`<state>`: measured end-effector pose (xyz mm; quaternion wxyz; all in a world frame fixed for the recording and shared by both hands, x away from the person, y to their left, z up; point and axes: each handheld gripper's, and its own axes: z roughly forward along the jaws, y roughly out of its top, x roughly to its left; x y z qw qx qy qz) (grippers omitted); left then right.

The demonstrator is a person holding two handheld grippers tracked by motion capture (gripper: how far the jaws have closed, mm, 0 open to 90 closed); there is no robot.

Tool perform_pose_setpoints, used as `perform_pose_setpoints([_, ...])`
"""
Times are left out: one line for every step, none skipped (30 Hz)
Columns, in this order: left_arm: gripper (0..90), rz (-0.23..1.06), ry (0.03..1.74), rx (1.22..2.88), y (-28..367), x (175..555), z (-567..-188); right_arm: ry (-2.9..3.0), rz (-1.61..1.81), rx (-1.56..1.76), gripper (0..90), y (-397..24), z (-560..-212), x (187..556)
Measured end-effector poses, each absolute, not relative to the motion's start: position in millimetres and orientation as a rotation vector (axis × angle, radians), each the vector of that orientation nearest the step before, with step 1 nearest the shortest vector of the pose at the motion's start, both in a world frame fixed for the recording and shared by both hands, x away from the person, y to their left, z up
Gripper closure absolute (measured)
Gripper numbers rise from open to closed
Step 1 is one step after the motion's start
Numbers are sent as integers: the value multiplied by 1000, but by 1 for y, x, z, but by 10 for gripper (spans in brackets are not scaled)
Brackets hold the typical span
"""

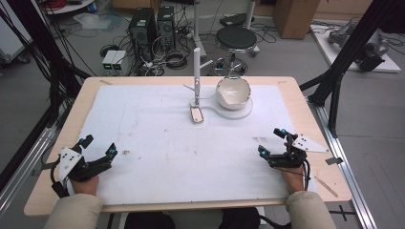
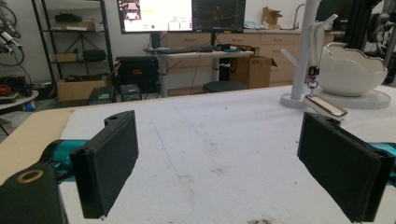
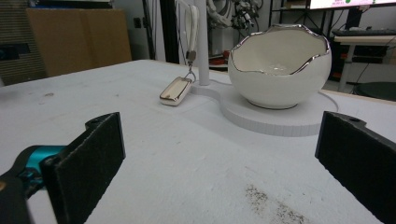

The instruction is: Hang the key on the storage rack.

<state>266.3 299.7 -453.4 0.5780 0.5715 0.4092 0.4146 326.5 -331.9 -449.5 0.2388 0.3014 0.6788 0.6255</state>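
A white eggshell-shaped bowl [image 1: 233, 92] with a metallic rim stands on a white base [image 1: 241, 112] at the back of the table. Beside it rises a white post [image 1: 196, 76] with a side peg. A shiny metal tag [image 1: 196, 115] lies flat at the foot of the post, joined to it by a strap and ring. The same bowl [image 3: 280, 67], tag [image 3: 175, 91] and post [image 2: 303, 51] are in the gripper views. My left gripper [image 1: 99, 148] rests open near the front left. My right gripper [image 1: 271, 140] rests open near the front right. Nothing is between either pair of jaws.
A white sheet [image 1: 162, 143] covers most of the wooden table [image 1: 52, 191], with small dark smudges [image 1: 126, 152] on it. A wooden stick [image 1: 326, 186] lies at the front right corner. Beyond the table stand a black stool [image 1: 236, 39], computer towers [image 1: 143, 28] and black frame struts [image 1: 344, 62].
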Motion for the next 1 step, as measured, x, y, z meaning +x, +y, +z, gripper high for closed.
perform_pose_setpoints([129,974,955,1334,300,266,-453,1865,1708,827,6,-332,-450,326])
